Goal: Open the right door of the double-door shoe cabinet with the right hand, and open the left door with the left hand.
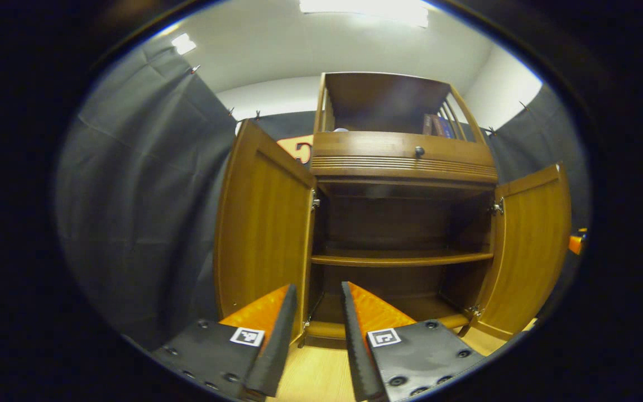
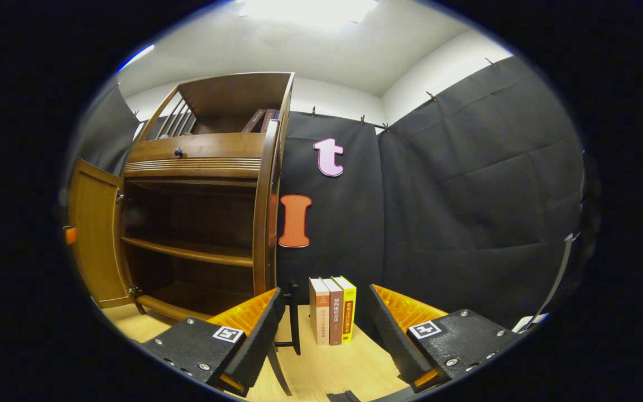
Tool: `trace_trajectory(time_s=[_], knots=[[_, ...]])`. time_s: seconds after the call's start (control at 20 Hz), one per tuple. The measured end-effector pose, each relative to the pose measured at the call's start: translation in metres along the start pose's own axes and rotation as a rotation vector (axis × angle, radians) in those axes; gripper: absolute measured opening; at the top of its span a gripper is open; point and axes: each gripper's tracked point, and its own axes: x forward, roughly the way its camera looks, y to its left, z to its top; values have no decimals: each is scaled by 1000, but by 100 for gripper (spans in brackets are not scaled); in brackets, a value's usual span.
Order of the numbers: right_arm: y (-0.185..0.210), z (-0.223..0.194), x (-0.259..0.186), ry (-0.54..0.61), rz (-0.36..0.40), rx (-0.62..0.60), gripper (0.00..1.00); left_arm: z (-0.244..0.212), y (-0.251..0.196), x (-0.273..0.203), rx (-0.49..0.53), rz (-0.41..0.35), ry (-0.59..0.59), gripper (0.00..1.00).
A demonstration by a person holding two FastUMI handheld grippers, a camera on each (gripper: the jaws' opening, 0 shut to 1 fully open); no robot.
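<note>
Shoe cabinet [image 2: 198,190] beside upright books [image 2: 332,317]

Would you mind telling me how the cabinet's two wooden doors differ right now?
In the left gripper view, the left wooden door looms nearer and larger; the right wooden door looks smaller and farther off. The left door's panel faces the camera more fully, while the right door is more foreshortened. Both stand open on metal hinges, baring the dark shelved interior.

Shoe cabinet [image 1: 405,162] looks like glossy varnished wood – small shiny metal hinges [image 1: 496,208], matt black cloth wall [image 2: 466,195], pale smooth wooden tabletop [image 2: 332,368].
</note>
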Motion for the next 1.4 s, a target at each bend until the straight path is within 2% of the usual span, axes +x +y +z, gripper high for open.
trace_trajectory(time_s=[0.05,0.1,0.25,0.4,0.75,1.1,1.25,1.35,1.4], knots=[[0,-2,1,4,14,1,98,0,-9,-1,14,-5,-12,56],[2,-6,1,10,28,5,98,0,-18,-3,21,-14,-20,60],[1,-14,0,22,46,34,92,-2,-48,-7,18,-44,-38,99],[-4,-17,-4,17,44,48,92,-3,-63,-9,-10,-54,-40,96],[-11,-21,-9,26,56,51,92,-10,-67,-11,-54,-20,-18,95],[-5,-20,-6,23,89,69,92,-16,-69,-13,-12,-7,-9,93],[-7,-23,-8,30,96,67,92,-17,-74,-16,-29,-5,-7,93],[-9,-22,-10,27,96,59,92,-18,-79,-17,-48,-10,-6,100],[-9,-20,-10,25,96,57,92,-17,-80,-17,-47,-9,-7,100]])
